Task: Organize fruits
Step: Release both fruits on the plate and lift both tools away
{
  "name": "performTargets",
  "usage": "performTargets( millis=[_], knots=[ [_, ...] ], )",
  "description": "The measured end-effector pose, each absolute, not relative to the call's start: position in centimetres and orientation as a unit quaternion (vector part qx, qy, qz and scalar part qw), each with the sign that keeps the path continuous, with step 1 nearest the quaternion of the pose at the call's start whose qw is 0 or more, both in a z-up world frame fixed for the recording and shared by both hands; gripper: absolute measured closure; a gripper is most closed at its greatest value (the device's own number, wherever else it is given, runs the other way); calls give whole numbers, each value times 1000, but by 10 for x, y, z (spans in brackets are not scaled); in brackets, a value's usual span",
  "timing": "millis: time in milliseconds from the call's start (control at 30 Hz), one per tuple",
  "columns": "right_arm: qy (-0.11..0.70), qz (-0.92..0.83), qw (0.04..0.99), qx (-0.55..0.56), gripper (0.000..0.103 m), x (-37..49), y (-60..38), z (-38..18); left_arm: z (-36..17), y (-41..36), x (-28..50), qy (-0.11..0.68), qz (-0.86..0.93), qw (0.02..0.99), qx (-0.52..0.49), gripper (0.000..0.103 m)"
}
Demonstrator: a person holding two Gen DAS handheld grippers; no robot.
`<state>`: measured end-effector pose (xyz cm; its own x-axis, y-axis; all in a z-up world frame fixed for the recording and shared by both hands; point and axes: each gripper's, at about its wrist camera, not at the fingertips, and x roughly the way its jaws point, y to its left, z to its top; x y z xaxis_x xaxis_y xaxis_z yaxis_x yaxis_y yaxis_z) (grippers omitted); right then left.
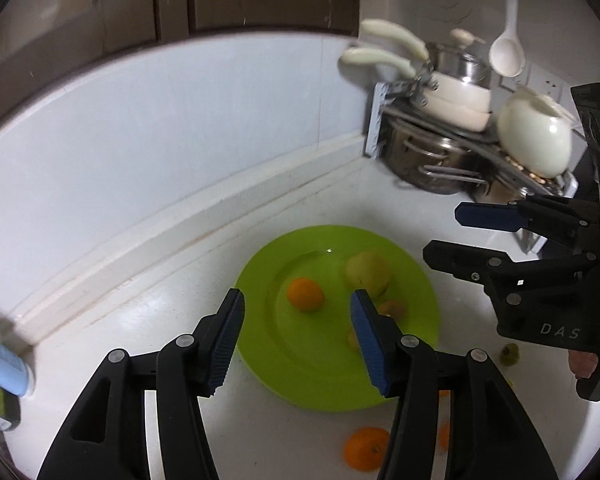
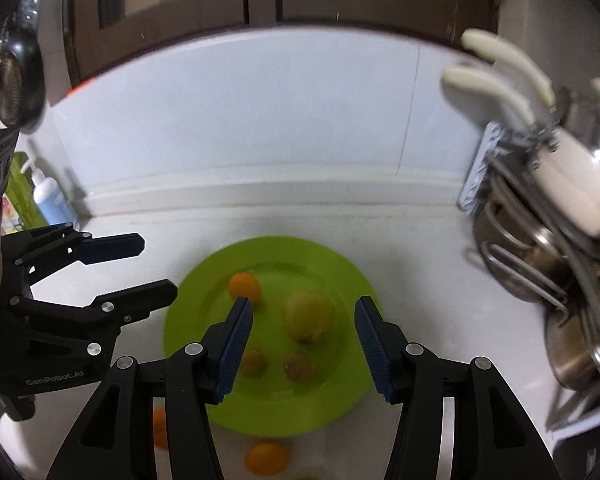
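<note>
A lime-green plate (image 1: 414, 280) (image 2: 340, 280) lies on the white counter. On it sit a small orange (image 1: 305, 294) (image 2: 244, 285), a yellow-green apple (image 1: 368, 273) (image 2: 309, 314) and two brown kiwis (image 2: 299, 366) (image 2: 253, 361). More oranges lie on the counter in front of the plate (image 1: 366, 448) (image 2: 266, 458). My left gripper (image 1: 298, 342) is open and empty above the plate's near edge. My right gripper (image 2: 304, 350) is open and empty above the plate. Each gripper shows in the other's view, open (image 1: 444, 234) (image 2: 158, 266).
A dish rack with steel pots, white pans and a white jug (image 1: 536, 140) (image 2: 540, 216) stands at the right. A blue pump bottle (image 2: 50, 198) (image 1: 2, 360) stands at the left by the wall. A small green fruit (image 1: 510, 354) lies right of the plate.
</note>
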<state>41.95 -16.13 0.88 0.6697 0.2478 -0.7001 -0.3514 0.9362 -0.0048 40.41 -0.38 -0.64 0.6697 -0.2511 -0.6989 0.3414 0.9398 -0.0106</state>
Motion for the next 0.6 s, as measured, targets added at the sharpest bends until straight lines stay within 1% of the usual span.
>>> performTargets(
  millis=[200, 367, 467, 600],
  knots=[
    [335, 139, 929, -72, 49, 376, -157, 32, 16, -5, 366, 335, -170, 923, 85, 43],
    [318, 127, 937, -66, 49, 345, -154, 46, 29, 3, 336, 314, -177, 929, 87, 37],
    [308, 122, 941, -62, 42, 327, -153, 50, 35, 9, 321, 305, -180, 931, 84, 34],
    [302, 116, 944, -57, 41, 305, -148, 52, 42, 15, 304, 294, -185, 934, 83, 30]
  ],
)
